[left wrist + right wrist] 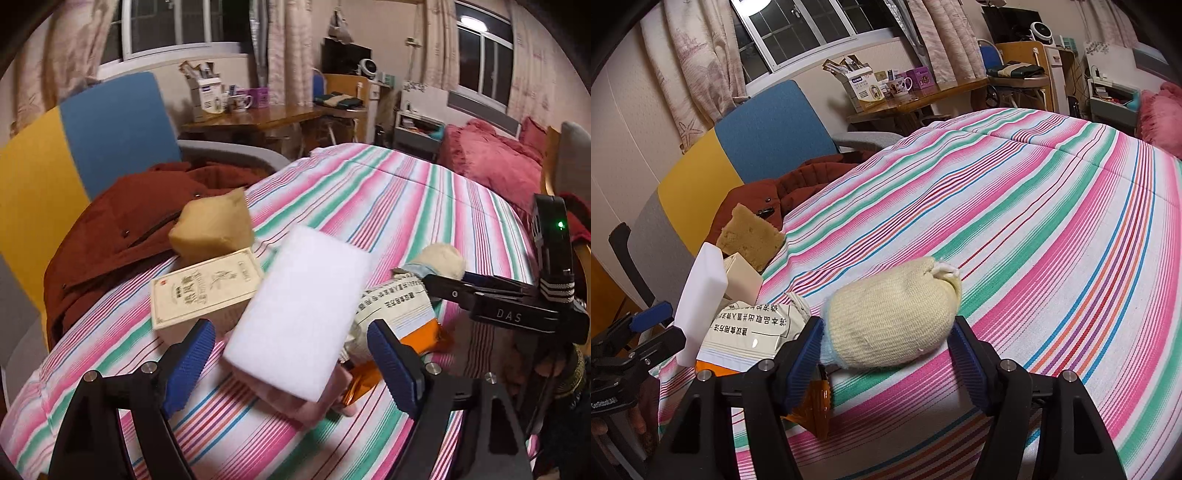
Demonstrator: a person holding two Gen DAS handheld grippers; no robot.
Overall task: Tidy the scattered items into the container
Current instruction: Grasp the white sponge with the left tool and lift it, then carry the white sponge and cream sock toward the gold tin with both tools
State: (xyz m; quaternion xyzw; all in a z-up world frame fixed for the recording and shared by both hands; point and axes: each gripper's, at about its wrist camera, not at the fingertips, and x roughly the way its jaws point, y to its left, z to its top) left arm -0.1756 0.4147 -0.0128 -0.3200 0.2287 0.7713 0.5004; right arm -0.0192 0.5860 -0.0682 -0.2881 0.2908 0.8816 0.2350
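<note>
A white foam block (303,314) stands tilted and blurred between the wide open jaws of my left gripper (288,332); neither pad touches it. In the right wrist view the foam block (701,291) leans upright against a pile: a beige printed box (207,291), a white printed packet (750,332), an orange foil packet (816,406) and a tan sponge (750,236). My right gripper (886,328) is shut on a cream knitted bundle (894,317), which rests low over the striped bedspread (1034,221). I see no container that I can identify.
A rust-red jacket (122,229) lies at the bed's left edge against a blue and yellow chair (92,140). Behind stands a wooden desk (258,118) with boxes and a mug. Pink bedding (491,162) lies at the far right.
</note>
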